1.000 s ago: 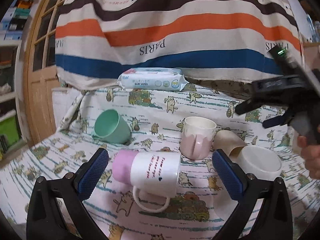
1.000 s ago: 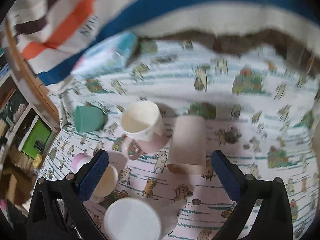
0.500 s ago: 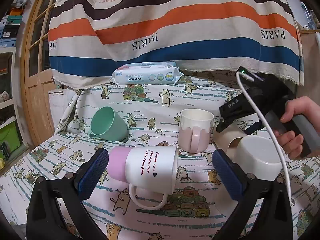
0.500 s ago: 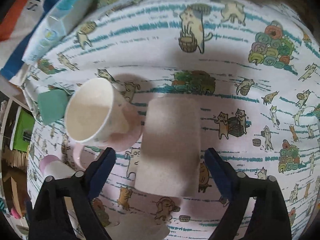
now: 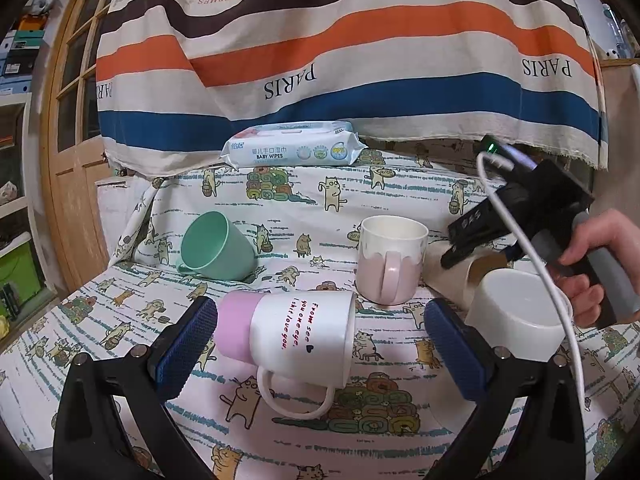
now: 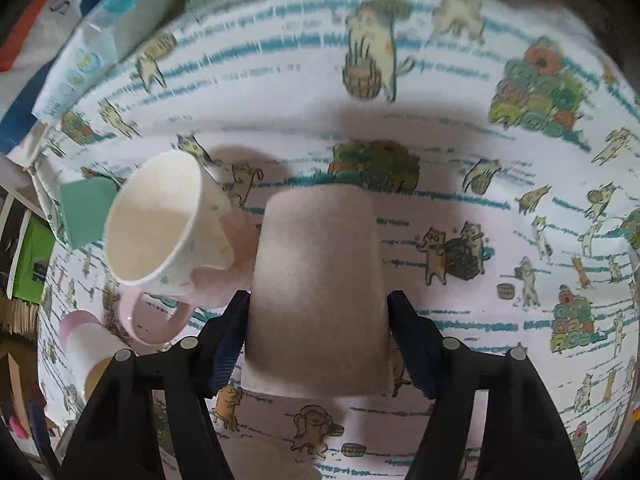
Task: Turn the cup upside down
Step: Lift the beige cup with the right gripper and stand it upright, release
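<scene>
A beige cup (image 6: 318,280) lies on its side on the cat-print cloth, its mouth toward the camera. My right gripper (image 6: 318,340) straddles it near the mouth; the jaws stand close beside its walls, contact unclear. In the left wrist view that gripper (image 5: 472,254) reaches down onto the beige cup (image 5: 444,276), mostly hidden. My left gripper (image 5: 320,344) is open, with a white and pink mug (image 5: 296,338) lying on its side between the pads, untouched.
A pink and cream mug (image 5: 390,264) stands upright just left of the beige cup. A green cup (image 5: 216,246) lies tipped at the left. A white bowl (image 5: 520,312) sits upside down at the right. A baby wipes pack (image 5: 292,150) lies at the back.
My right gripper has come down over the beige cup and its jaws have narrowed around it. The left gripper has barely moved.
</scene>
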`<action>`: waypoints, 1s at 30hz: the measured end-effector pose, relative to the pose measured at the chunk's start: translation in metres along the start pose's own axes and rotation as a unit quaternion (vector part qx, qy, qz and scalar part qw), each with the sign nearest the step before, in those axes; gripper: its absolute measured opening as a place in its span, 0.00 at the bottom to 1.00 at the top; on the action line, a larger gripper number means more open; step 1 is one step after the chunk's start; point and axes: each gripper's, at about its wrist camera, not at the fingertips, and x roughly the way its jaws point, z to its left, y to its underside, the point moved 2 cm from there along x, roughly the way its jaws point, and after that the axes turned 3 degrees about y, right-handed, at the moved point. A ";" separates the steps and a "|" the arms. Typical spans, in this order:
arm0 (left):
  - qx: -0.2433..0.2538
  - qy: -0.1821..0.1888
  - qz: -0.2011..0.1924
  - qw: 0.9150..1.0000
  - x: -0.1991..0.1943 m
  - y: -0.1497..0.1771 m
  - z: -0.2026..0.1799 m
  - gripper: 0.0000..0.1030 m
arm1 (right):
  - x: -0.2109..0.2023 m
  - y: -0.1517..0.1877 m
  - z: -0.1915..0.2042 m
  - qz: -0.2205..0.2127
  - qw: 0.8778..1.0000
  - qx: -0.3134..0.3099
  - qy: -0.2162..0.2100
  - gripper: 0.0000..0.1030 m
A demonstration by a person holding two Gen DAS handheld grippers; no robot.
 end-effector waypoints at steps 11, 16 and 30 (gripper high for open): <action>0.001 0.002 0.000 1.000 0.000 0.000 -0.001 1.00 | -0.077 0.004 -0.016 -0.070 0.997 0.004 -0.036 0.67; 0.001 0.002 -0.001 1.000 0.000 0.000 -0.001 1.00 | -0.103 0.024 -0.041 -0.086 0.996 0.008 -0.031 0.67; 0.002 0.004 0.001 1.000 -0.001 0.000 -0.001 1.00 | -0.129 0.087 -0.082 -0.093 0.995 -0.003 0.024 0.67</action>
